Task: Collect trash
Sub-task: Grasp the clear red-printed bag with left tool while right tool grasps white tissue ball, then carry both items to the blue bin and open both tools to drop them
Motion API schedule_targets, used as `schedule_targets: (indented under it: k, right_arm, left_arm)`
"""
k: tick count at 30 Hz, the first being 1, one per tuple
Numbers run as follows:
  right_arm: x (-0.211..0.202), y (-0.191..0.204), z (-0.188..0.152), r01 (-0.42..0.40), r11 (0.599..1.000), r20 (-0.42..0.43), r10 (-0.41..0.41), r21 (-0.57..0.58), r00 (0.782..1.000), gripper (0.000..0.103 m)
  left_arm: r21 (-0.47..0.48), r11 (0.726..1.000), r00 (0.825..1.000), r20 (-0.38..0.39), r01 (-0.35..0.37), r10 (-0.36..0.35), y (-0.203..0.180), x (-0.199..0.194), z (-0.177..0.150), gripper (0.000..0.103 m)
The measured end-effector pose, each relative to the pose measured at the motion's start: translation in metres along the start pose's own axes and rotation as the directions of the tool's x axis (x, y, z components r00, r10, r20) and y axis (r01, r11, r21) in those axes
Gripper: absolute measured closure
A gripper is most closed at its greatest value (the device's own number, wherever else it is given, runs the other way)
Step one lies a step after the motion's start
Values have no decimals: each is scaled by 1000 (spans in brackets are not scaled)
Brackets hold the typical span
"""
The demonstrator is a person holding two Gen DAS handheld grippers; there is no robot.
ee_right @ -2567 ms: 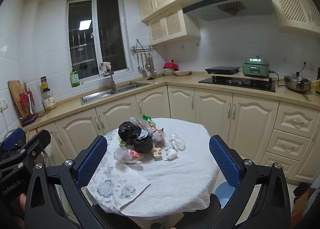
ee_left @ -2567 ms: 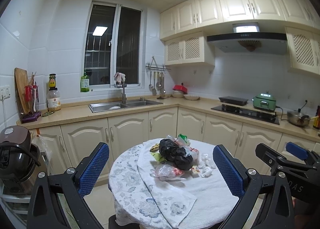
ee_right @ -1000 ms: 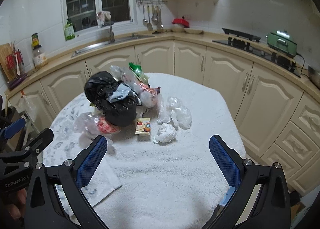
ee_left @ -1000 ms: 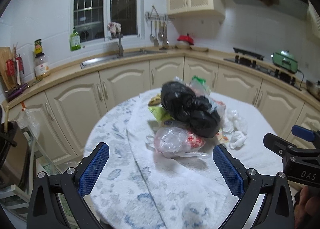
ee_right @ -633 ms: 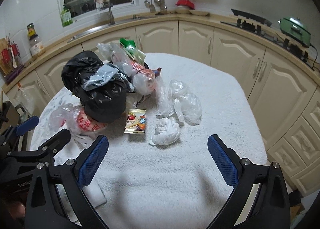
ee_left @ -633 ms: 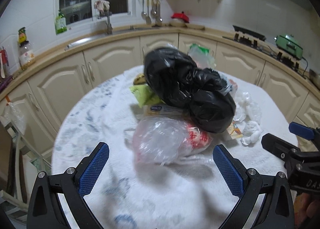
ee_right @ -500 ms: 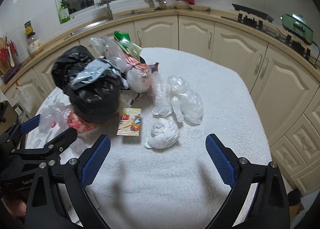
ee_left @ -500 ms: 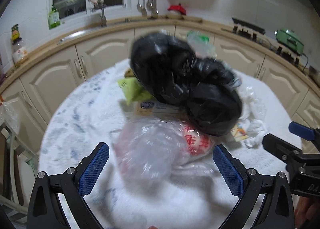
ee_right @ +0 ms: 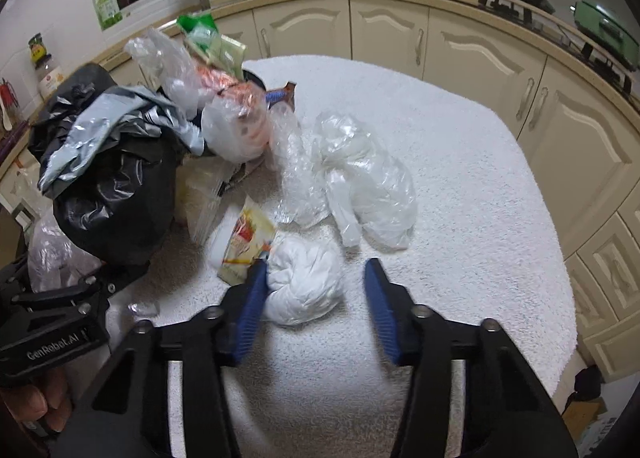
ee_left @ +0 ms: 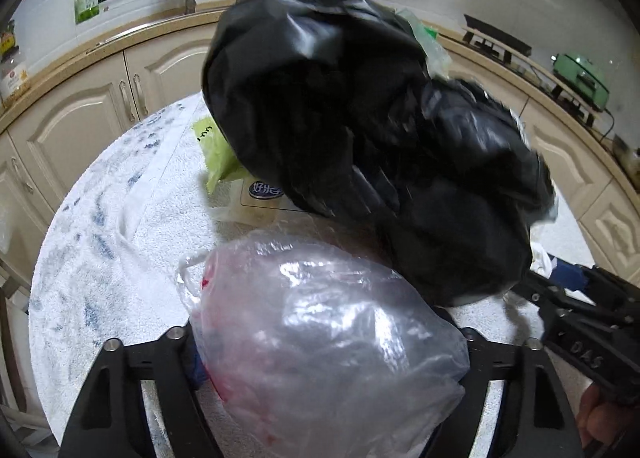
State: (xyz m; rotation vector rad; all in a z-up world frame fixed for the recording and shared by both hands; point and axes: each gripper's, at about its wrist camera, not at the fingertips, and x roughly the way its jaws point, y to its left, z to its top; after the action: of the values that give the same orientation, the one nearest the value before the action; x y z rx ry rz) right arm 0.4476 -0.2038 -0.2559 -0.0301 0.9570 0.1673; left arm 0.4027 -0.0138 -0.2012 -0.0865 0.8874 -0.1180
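Note:
A heap of trash lies on a round table under a white towel [ee_right: 480,178]. My left gripper [ee_left: 328,358] is closing, and a clear plastic bag with red contents [ee_left: 320,338] fills the gap, bulging over both fingers and hiding the pads. Right behind it looms a big black trash bag [ee_left: 380,138]. My right gripper [ee_right: 316,270] is closing too, around a white crumpled wad [ee_right: 304,286]. Its left pad touches the wad, while a gap shows at the right pad. A yellow snack packet [ee_right: 248,234] lies just left of the wad.
Clear crumpled bags [ee_right: 368,186] lie beyond the wad, and more wrappers top the pile [ee_right: 208,42]. A green packet [ee_left: 218,154] sticks out under the black bag. Cream cabinets [ee_right: 480,50] ring the table; bare towel spreads to the right.
Both grippers have come down and forward onto the pile. The left jaws have narrowed around the clear bag, and the right jaws have narrowed about the white wad.

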Motion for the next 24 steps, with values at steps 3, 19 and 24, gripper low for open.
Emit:
schedule_targets:
  k: [3, 19, 24]
  right_arm:
    - [-3, -2, -4, -16, 1000, 12, 16, 10, 1000, 69]
    - [-59, -2, -44, -95, 993, 89, 89, 72, 992, 69]
    - [-82, -6, -52, -115, 990, 133, 103, 87, 986, 69]
  left_arm:
    - [-7, 1000, 1000, 1, 21, -21, 7, -1, 0, 40]
    - [-18, 1000, 997, 77, 15, -14, 32, -68, -46, 45]
    - [-17, 1000, 985, 173, 15, -12, 26, -106, -67, 45]
